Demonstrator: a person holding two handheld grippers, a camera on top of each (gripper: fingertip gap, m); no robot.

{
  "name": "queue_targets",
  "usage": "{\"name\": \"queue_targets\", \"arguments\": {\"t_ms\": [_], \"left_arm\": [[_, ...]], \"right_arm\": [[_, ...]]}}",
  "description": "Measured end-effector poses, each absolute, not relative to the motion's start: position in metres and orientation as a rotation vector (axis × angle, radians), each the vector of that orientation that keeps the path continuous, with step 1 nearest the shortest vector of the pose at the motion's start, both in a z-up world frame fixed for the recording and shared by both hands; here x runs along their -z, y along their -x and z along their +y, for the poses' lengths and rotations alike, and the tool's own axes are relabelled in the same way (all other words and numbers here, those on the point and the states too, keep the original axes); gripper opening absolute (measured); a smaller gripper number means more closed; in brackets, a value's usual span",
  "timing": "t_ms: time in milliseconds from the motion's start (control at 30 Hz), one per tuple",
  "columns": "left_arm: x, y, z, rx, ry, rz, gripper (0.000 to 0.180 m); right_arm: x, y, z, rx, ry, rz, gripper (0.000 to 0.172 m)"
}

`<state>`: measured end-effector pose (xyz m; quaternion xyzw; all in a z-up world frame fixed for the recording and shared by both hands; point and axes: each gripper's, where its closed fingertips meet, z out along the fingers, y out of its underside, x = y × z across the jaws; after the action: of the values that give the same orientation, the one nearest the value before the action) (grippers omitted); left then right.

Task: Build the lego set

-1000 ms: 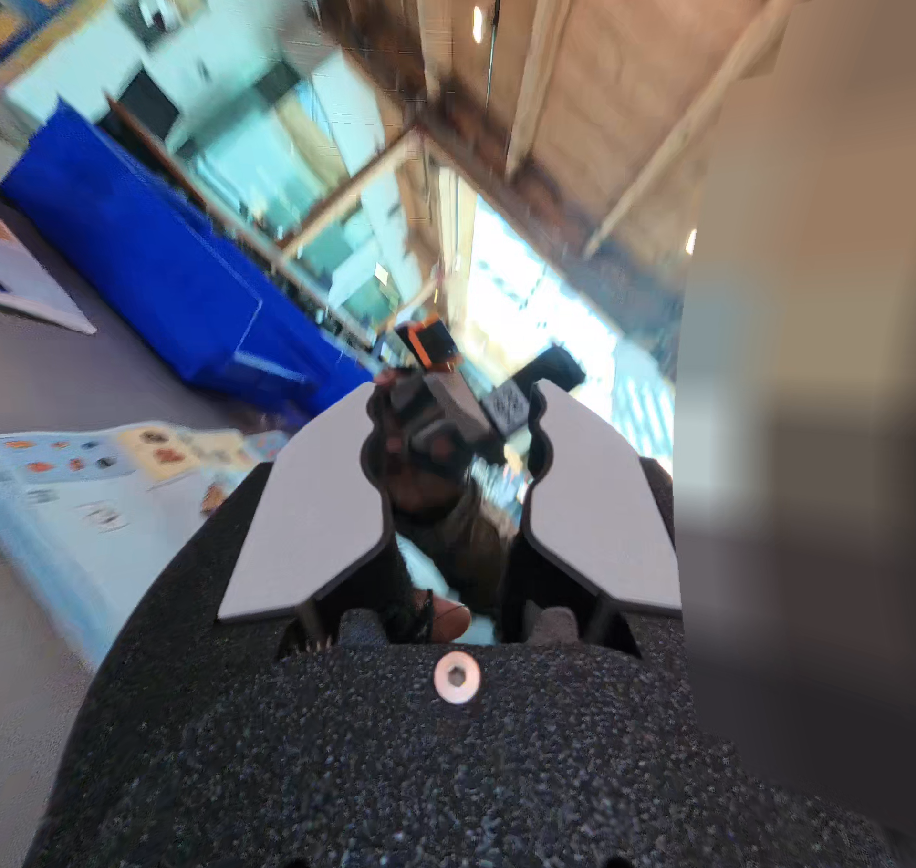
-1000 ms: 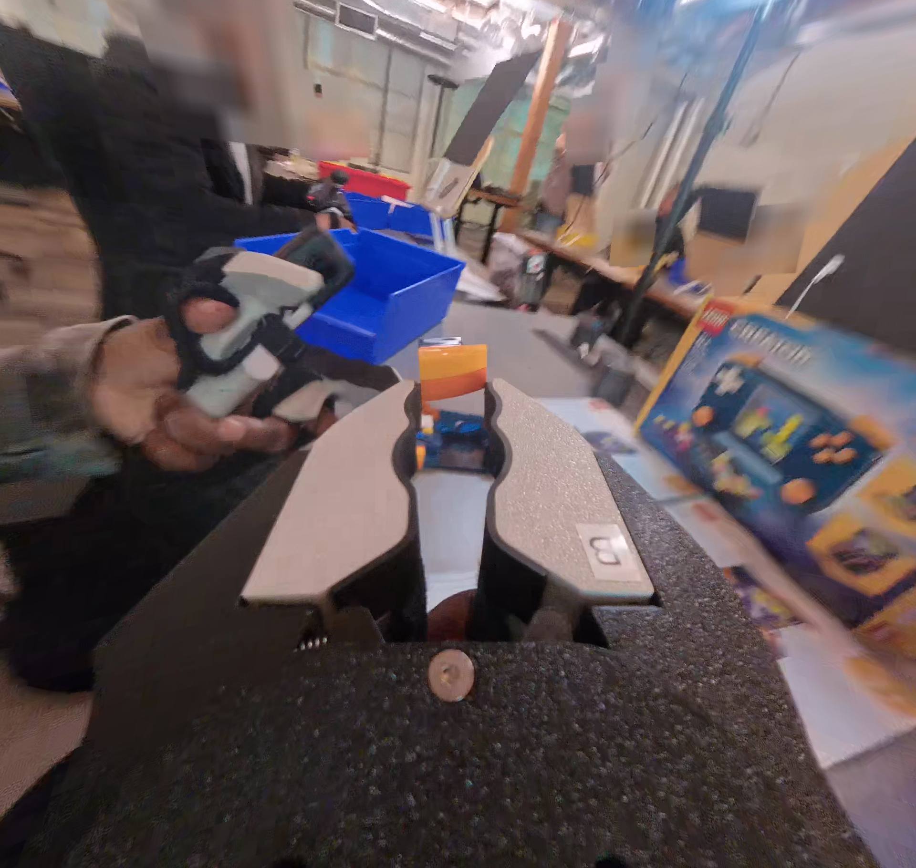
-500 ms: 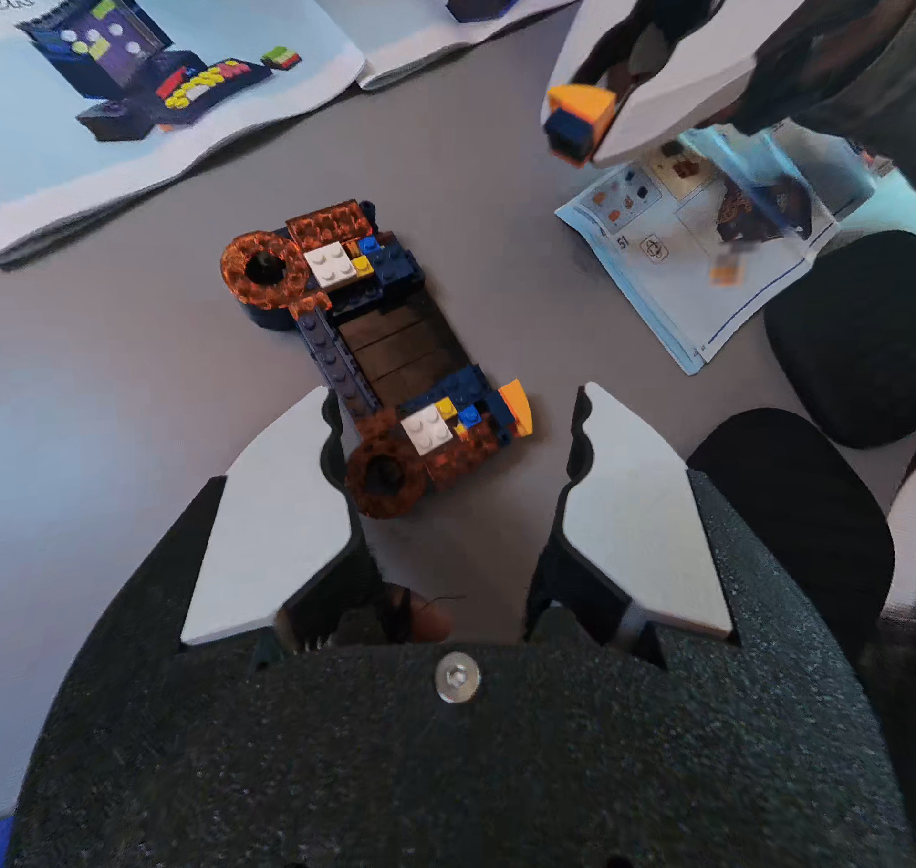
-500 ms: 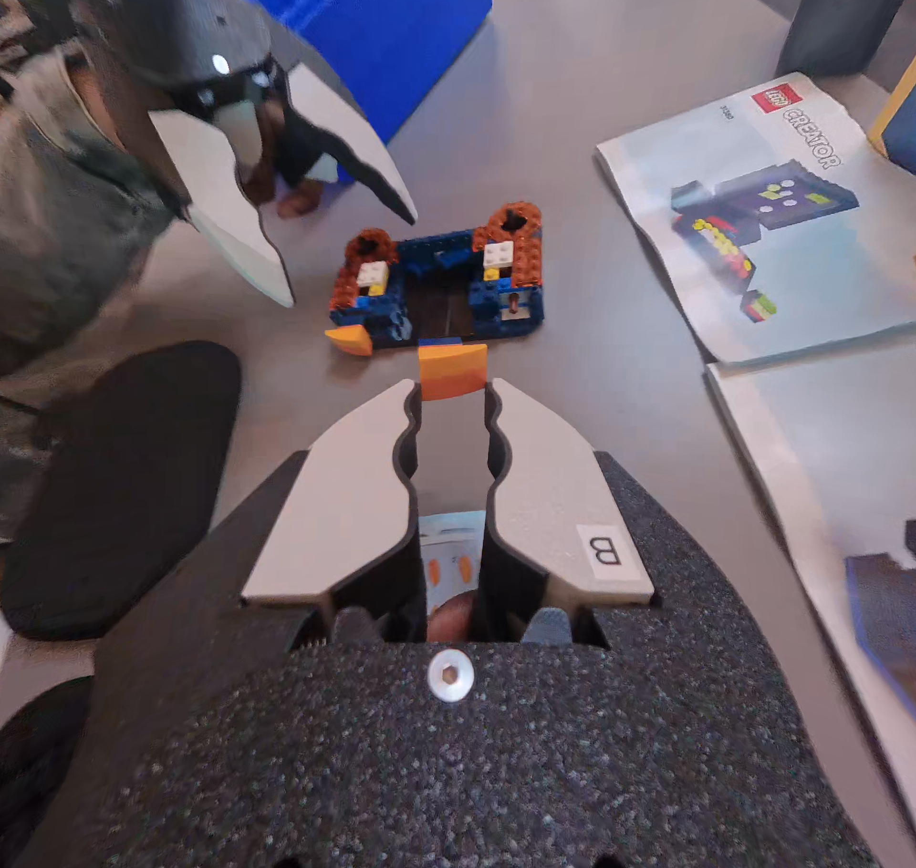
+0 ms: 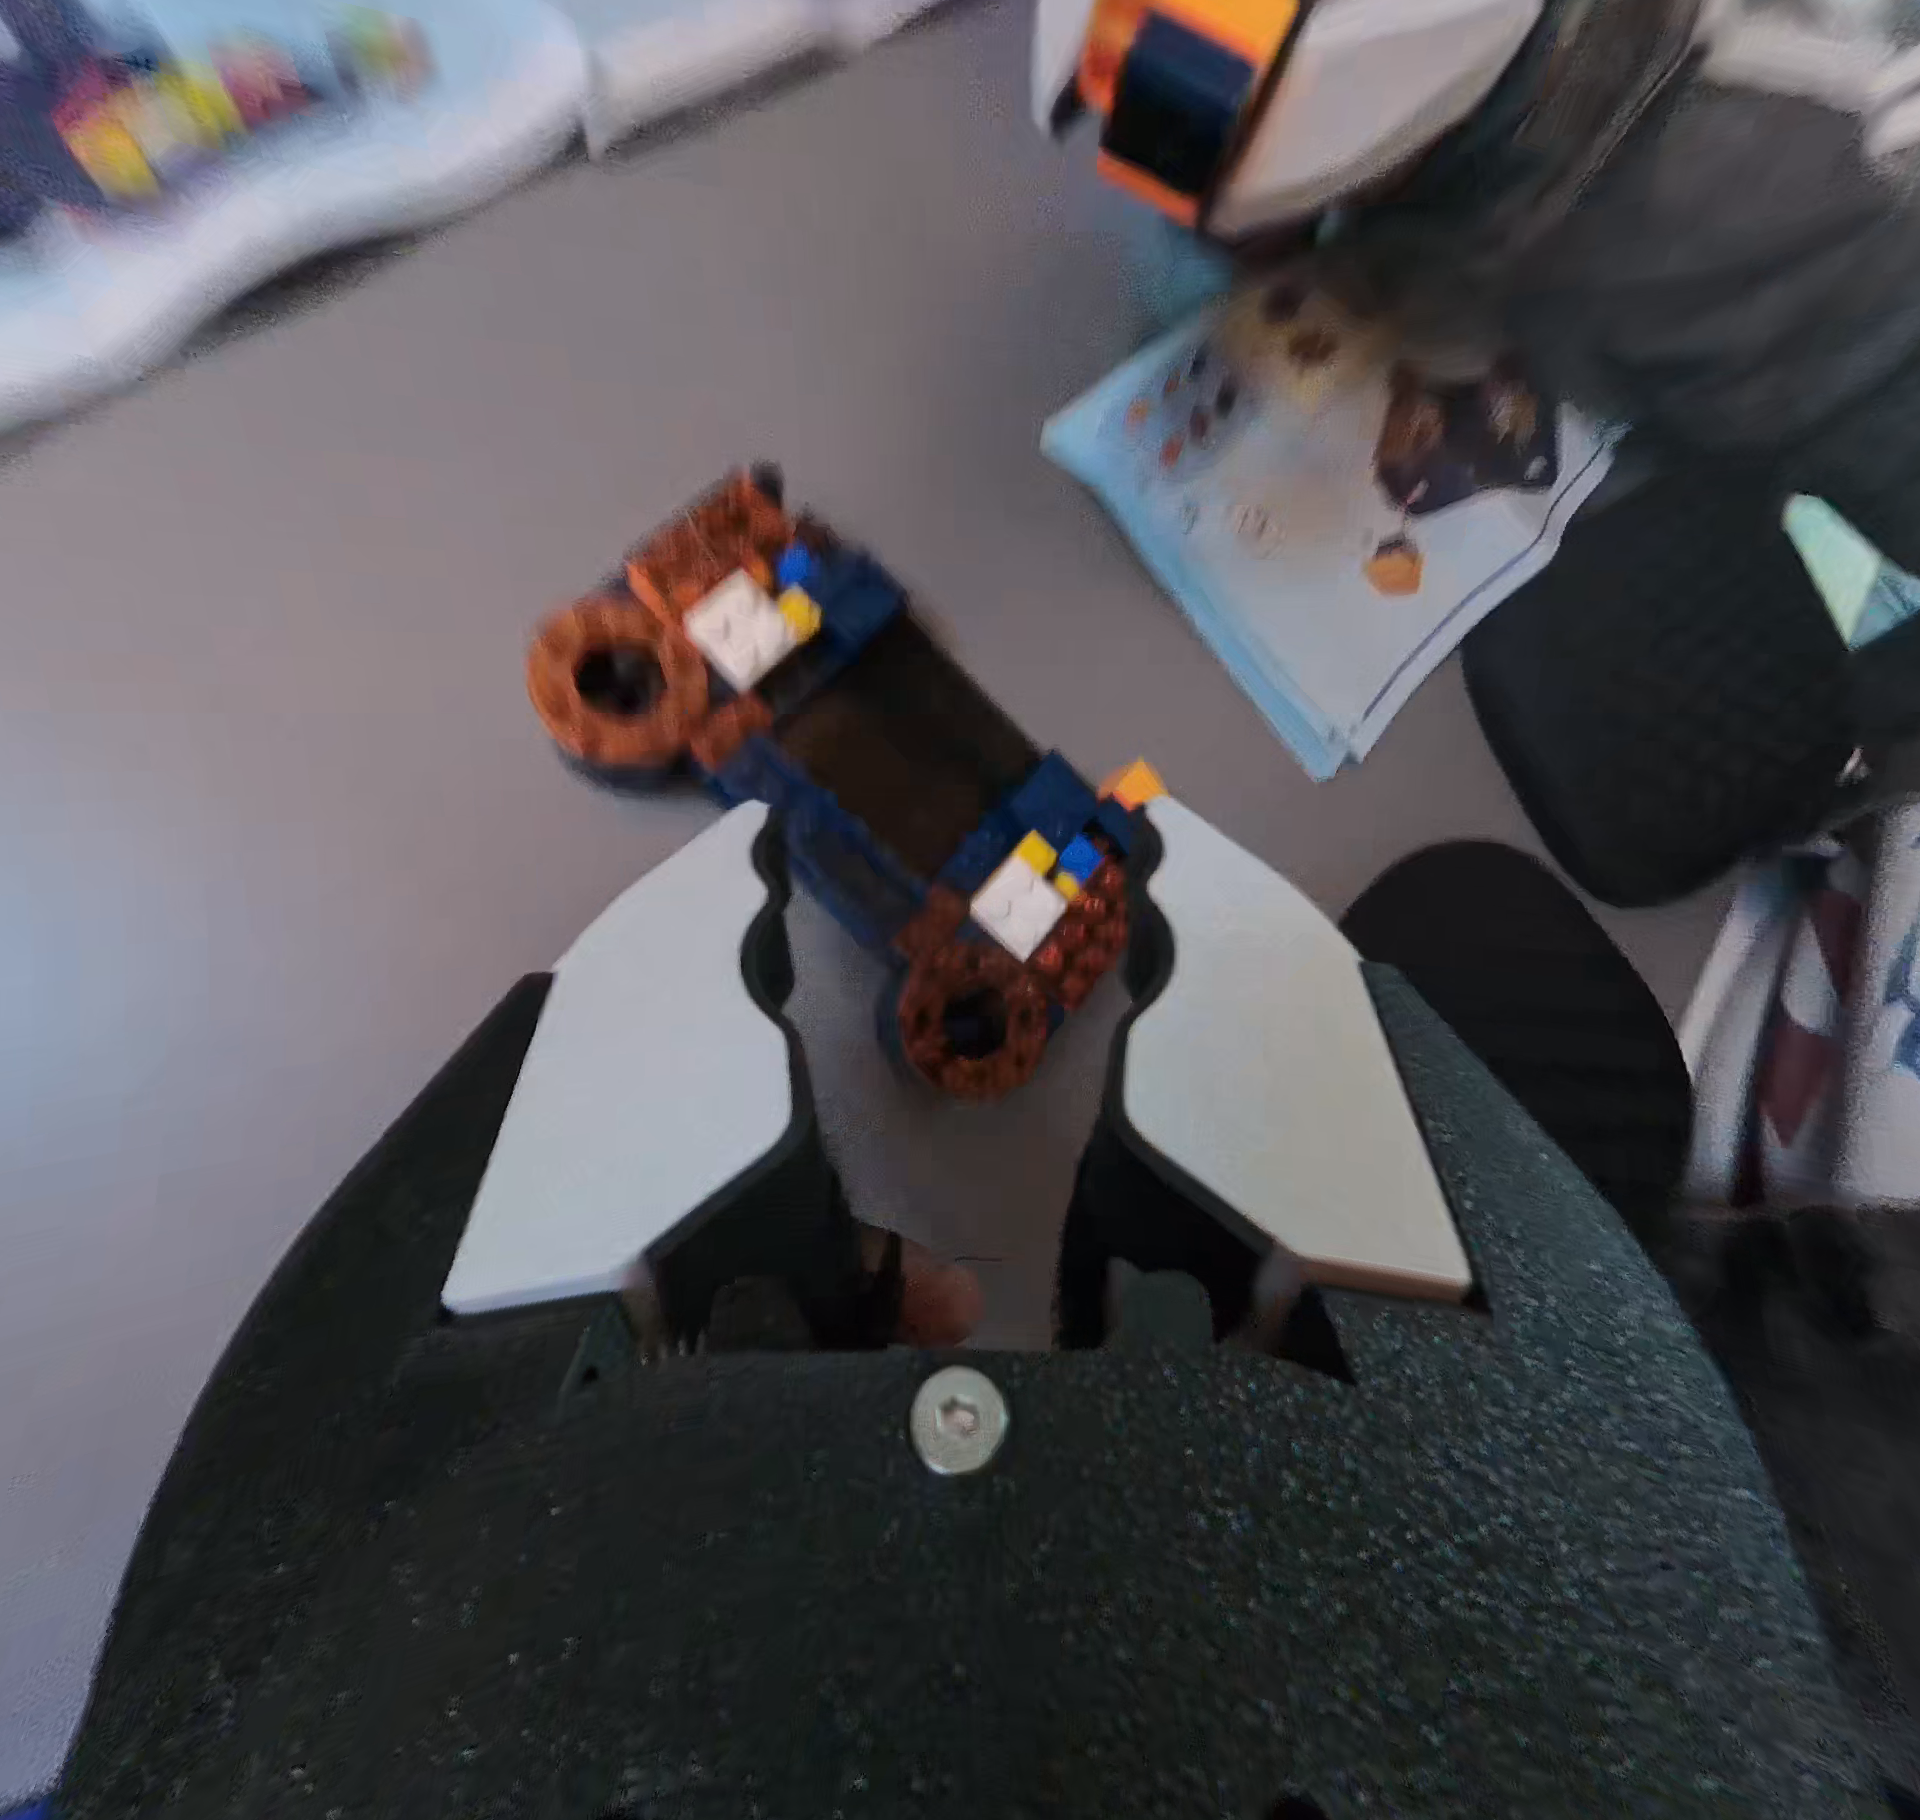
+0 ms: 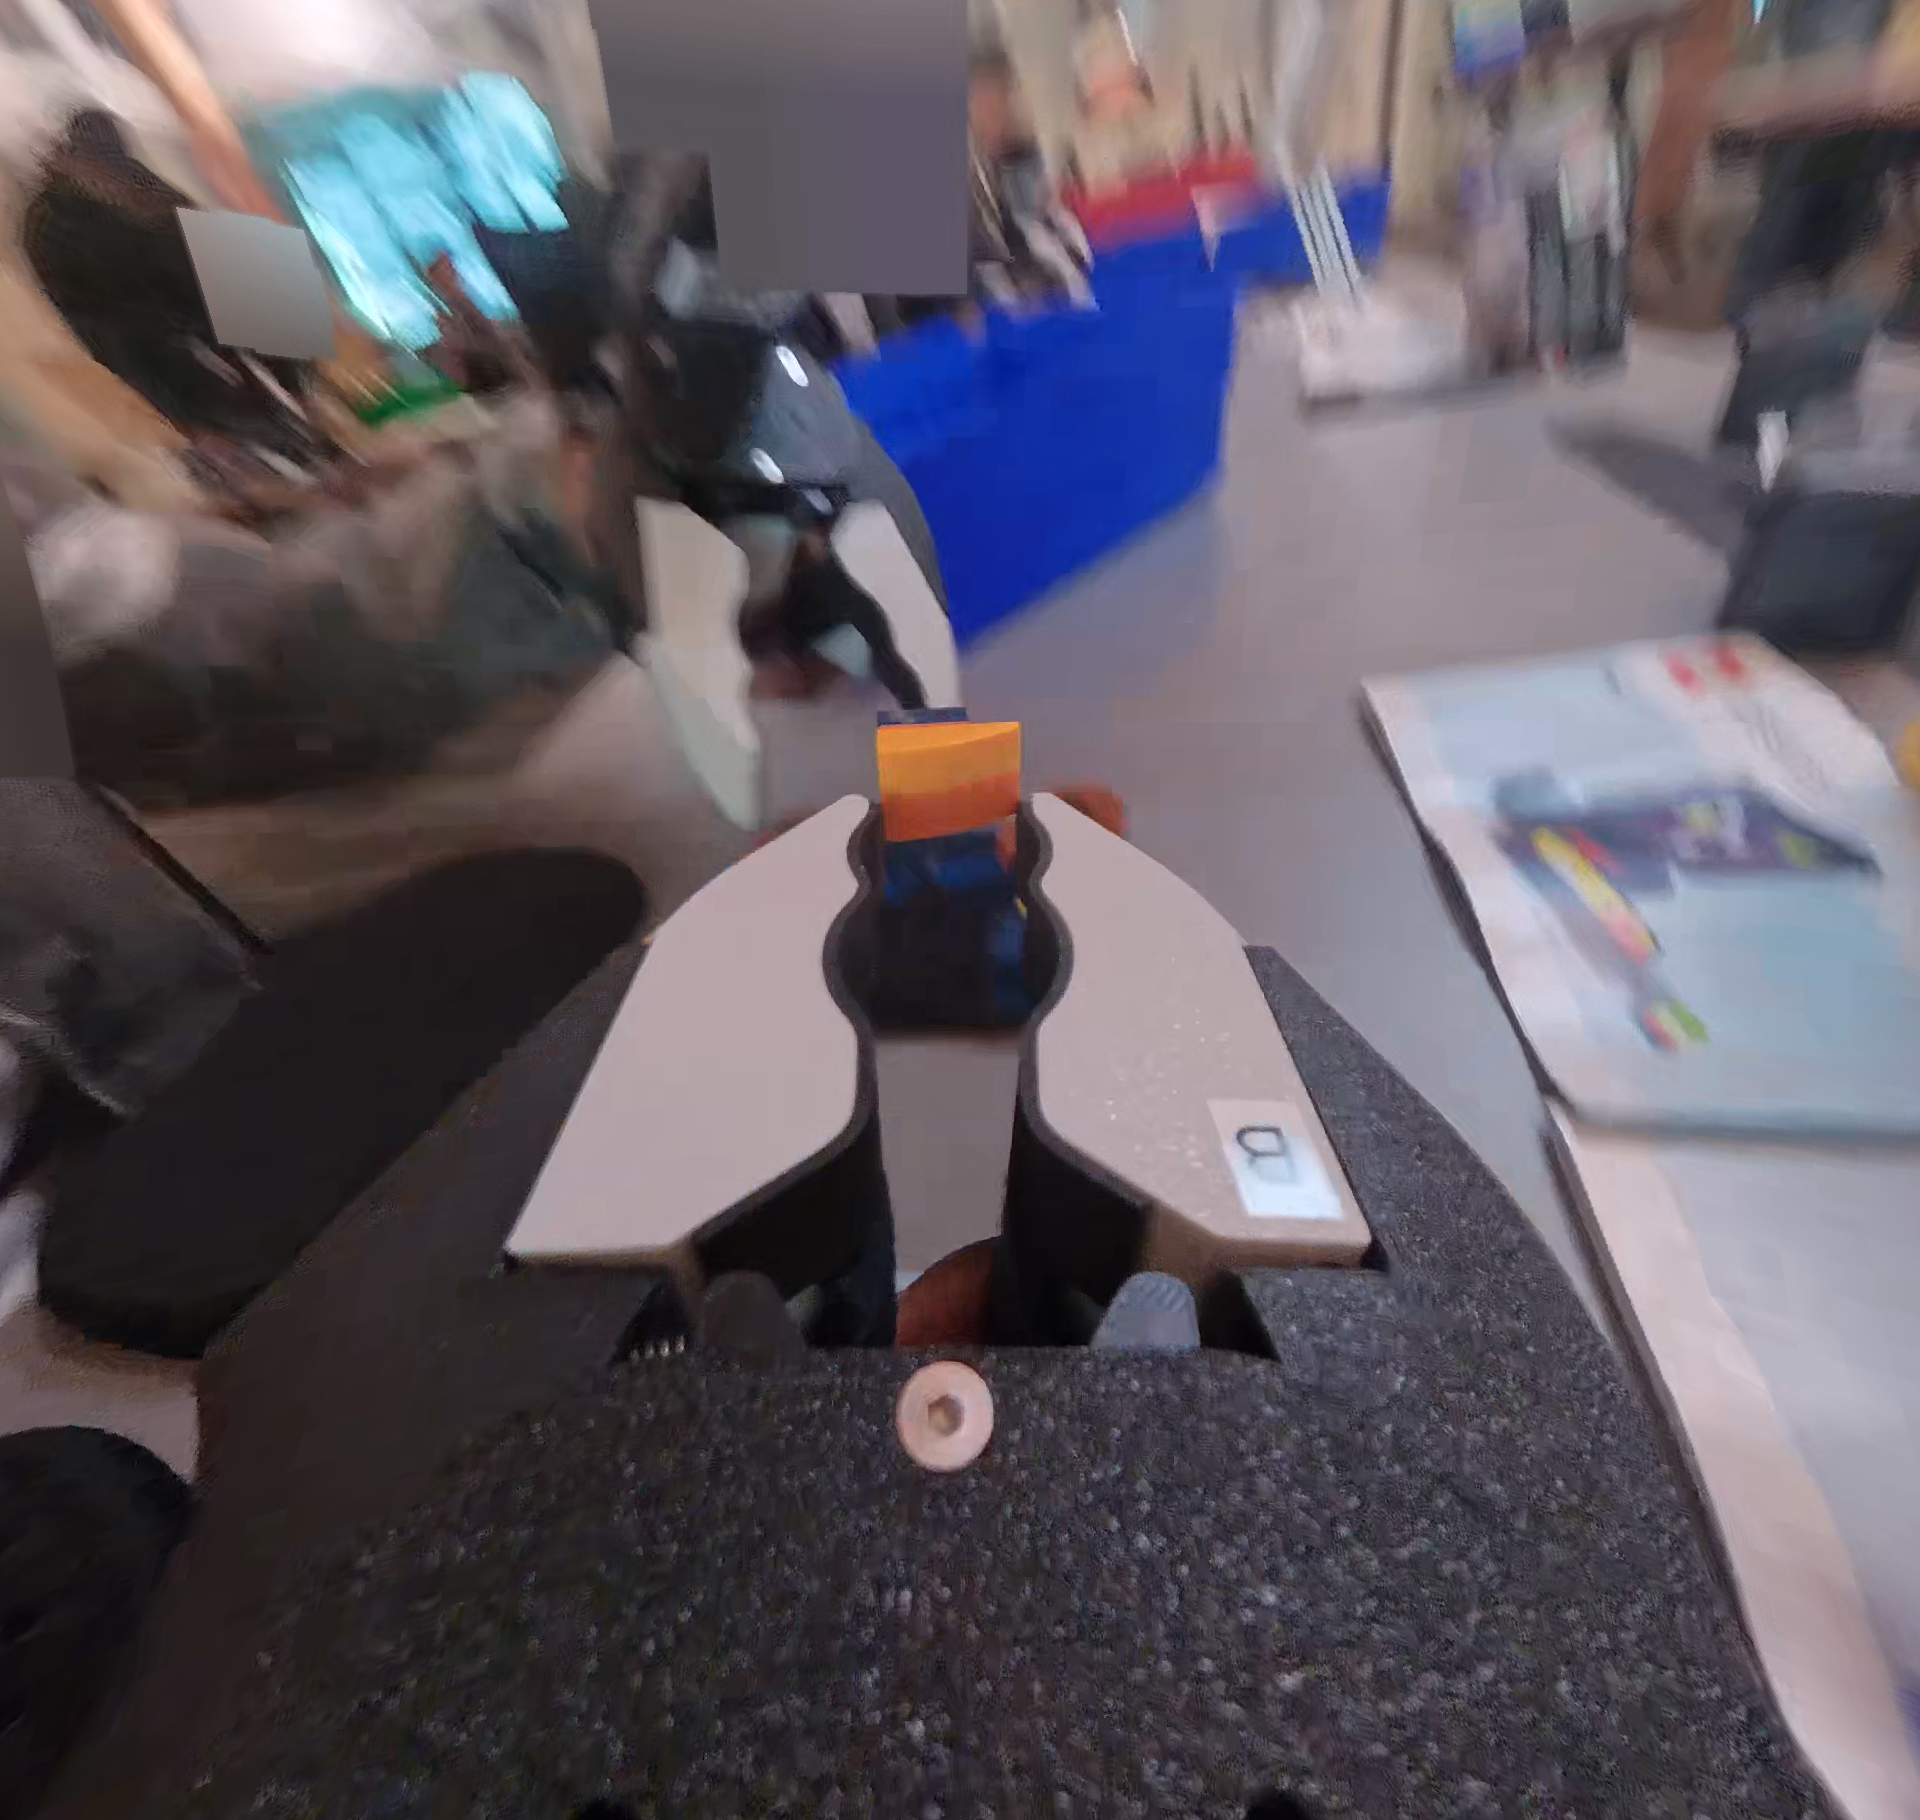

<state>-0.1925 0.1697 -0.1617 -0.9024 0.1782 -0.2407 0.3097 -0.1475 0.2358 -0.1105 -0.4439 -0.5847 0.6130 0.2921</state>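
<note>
My right fingers [image 6: 948, 814] pinch a small orange brick [image 6: 948, 778] by its sides. The brick model [image 5: 831, 783], which lay ahead of my widely spread left fingers [image 5: 951, 825] half a second ago, now has its near end between them; they have narrowed around it, but I cannot tell whether they press. It rests on the grey counter [image 5: 312, 627]; an open booklet [image 5: 1320, 544] lies beyond, to the right.

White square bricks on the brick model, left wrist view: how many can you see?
2. One white brick sits at the far end of the brick model, beside an orange ring; the other at the near end, between the left gripper fingers. Others may be hidden.
</note>
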Motion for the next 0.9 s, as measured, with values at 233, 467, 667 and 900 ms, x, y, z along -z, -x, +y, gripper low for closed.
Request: {"name": "queue_targets", "arguments": {"t_ms": [233, 467, 667, 900], "left_arm": [[0.047, 0.128, 0.187, 0.957, 1.676, 0.336, 0.031], [0.033, 0.103, 0.191, 1.489, 1.570, 0.098, 0.028], [0.032, 0.106, 0.193, 1.520, 1.543, 0.080, 0.031], [0.039, 0.110, 0.197, 1.396, 1.567, 0.108, 0.016]], "right_arm": [[0.035, 0.115, 0.210, -1.629, 0.626, -1.312, 0.023], [0.027, 0.113, 0.196, -1.056, 0.413, -1.415, 0.024], [0.034, 0.116, 0.202, -0.975, 0.446, -1.467, 0.024], [0.044, 0.122, 0.202, -0.889, 0.470, -1.523, 0.024]]}}
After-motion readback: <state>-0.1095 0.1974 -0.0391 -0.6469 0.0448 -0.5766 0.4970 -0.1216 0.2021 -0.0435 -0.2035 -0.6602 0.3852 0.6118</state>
